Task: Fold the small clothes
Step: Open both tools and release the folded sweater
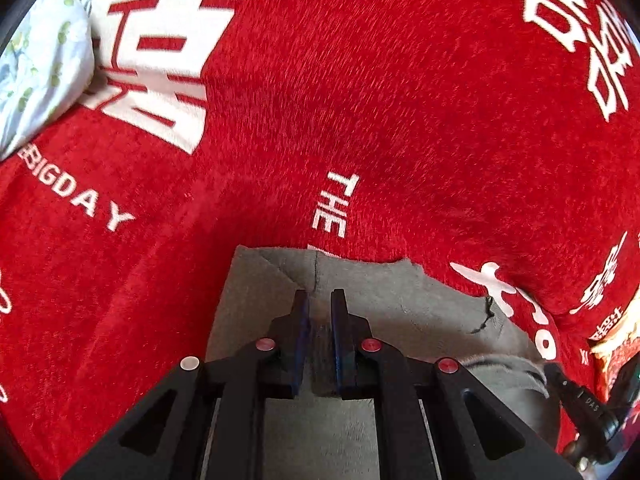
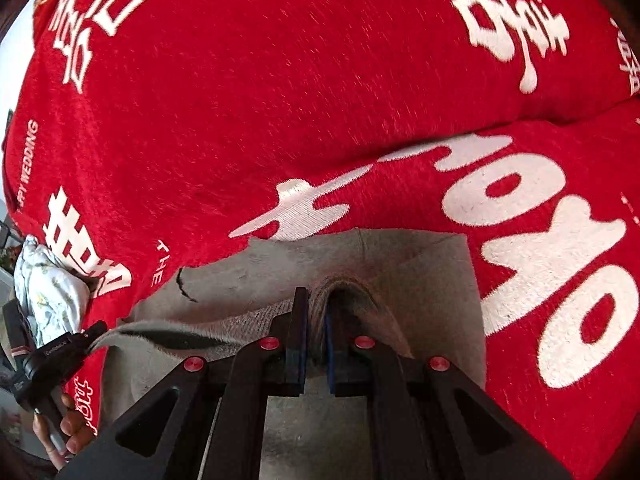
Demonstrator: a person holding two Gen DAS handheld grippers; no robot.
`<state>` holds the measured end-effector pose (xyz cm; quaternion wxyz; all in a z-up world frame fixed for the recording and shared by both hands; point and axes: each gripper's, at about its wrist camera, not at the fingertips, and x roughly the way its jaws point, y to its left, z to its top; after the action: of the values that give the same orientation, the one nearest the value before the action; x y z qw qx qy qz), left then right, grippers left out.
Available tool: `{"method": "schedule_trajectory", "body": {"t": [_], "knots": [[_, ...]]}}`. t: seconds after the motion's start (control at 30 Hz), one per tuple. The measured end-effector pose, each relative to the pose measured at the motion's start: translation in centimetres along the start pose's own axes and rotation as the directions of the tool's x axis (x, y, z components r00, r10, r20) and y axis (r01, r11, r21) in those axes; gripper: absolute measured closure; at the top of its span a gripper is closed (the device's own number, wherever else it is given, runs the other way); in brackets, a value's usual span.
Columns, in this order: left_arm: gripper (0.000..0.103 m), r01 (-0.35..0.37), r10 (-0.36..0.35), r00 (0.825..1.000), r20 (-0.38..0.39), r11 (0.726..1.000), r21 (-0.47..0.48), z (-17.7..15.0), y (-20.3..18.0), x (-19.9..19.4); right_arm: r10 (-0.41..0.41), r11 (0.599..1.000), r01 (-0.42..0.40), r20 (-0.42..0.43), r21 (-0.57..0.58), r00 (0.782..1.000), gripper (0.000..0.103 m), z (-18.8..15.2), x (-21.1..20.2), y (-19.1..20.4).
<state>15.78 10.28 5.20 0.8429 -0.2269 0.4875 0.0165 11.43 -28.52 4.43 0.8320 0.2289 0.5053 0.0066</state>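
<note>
While both grippers, left gripper (image 1: pixel 320 300) and right gripper (image 2: pixel 317 300), are pinching the grey garment (image 1: pixel 384 292) with fingers nearly closed on its edge, they're carrying it toward twelve o'clock over the red blanket (image 1: pixel 360 80), seemingly to fold it.

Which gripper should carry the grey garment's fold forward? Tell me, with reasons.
Probably both together. The left gripper and right gripper each pinch a raised edge of the grey garment on the red blanket. If only one leads, right: its clamped fold shows more plainly.
</note>
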Motion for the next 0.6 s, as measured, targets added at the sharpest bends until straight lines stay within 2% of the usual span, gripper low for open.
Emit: {"method": "schedule_trajectory", "body": {"t": [0.07,0.1,0.13,0.17,0.23,0.3,0.37,0.47,0.53,0.6], "knots": [[0.07,0.021,-0.021,0.999,-0.027,1.0,-0.022,0.5,0.4,0.7,0.011,0.999,-0.011,-0.002,0.032,1.0,0.086,0.3,0.3,-0.6],[0.035,0.018,-0.019,0.999,-0.028,0.999,-0.042,0.7,0.7,0.9,0.027,0.998,-0.027,-0.002,0.051,1.0,0.081,0.4,0.4,-0.9],[0.007,0.007,-0.008,1.0,-0.012,0.998,-0.057,0.8,0.9,0.8,0.038,0.997,-0.039,0.004,0.071,0.999,0.063,0.5,0.5,-1.2],[0.002,-0.007,0.009,1.0,0.014,0.997,-0.079,0.9,1.2,0.6,0.035,0.996,-0.036,0.016,0.084,0.999,0.039,0.7,0.3,-1.4],[0.001,0.008,-0.006,1.0,0.026,0.995,-0.102,1.3,1.7,0.3,0.018,0.995,-0.024,0.056,0.099,0.998,0.022,0.9,-0.3,-1.7],[0.001,0.048,-0.048,0.999,0.004,0.993,-0.112,1.5,2.1,-0.1,0.025,0.995,-0.033,0.088,0.094,0.996,0.022,0.9,-1.1,-1.7],[0.001,0.076,-0.074,0.997,0.026,0.993,-0.095,1.1,2.5,-1.3,0.026,0.999,-0.03,0.083,0.046,0.996,0.022,0.8,-1.8,-1.3],[0.001,0.006,-0.007,1.0,0.013,0.997,0.077,-0.1,1.4,-2.1,-0.049,0.991,0.059,0.089,-0.117,0.995,0.022,0.4,-2.7,-0.2],[0.001,-0.062,0.063,0.998,0.001,0.974,0.219,-1.0,0.5,-1.6,-0.062,0.979,0.076,0.077,-0.191,0.995,0.022,0.3,-2.8,0.1],[0.001,-0.037,0.049,0.998,-0.034,0.957,0.289,-1.4,0.3,-0.8,-0.051,0.963,0.061,0.044,-0.261,0.998,0.022,0.3,-2.5,0.4]]}}
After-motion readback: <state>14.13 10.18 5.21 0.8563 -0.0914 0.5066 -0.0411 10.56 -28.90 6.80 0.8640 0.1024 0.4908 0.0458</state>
